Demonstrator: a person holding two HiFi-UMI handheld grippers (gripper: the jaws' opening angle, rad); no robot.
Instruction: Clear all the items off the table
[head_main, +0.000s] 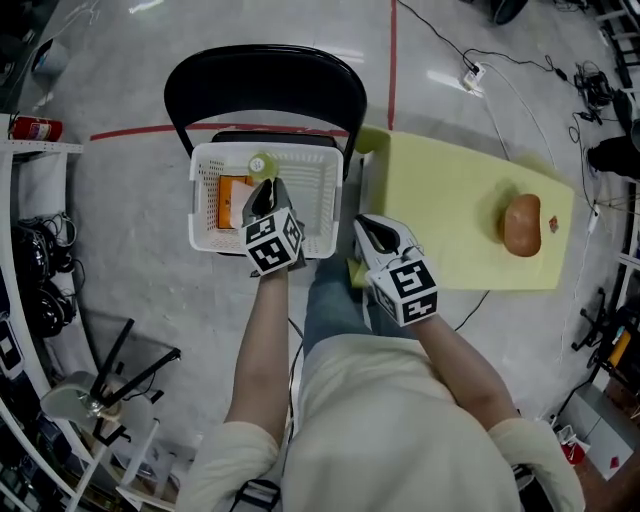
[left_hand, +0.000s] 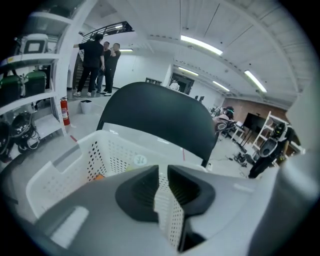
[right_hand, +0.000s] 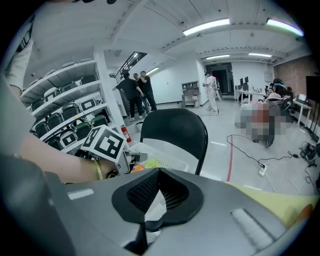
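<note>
A white perforated basket (head_main: 205, 205) stands on a black chair (head_main: 265, 85) and holds an orange packet (head_main: 233, 197) and a green-lidded thing (head_main: 260, 163). My left gripper (head_main: 265, 192) hangs above the basket's near side. In the left gripper view its jaws (left_hand: 163, 172) stand a narrow gap apart with nothing between them, and the basket (left_hand: 75, 170) shows below. My right gripper (head_main: 369, 230) is shut and empty at the left end of the yellow-green table (head_main: 450, 190). A brown loaf-like item (head_main: 521, 224) and a small reddish piece (head_main: 553, 224) lie at the table's right end.
Shelves with gear line the left side, with a fire extinguisher (head_main: 35, 128) beside them. Cables (head_main: 470, 72) run over the floor beyond the table. A stand with black legs (head_main: 110, 385) is at lower left. Several people stand far off in the left gripper view.
</note>
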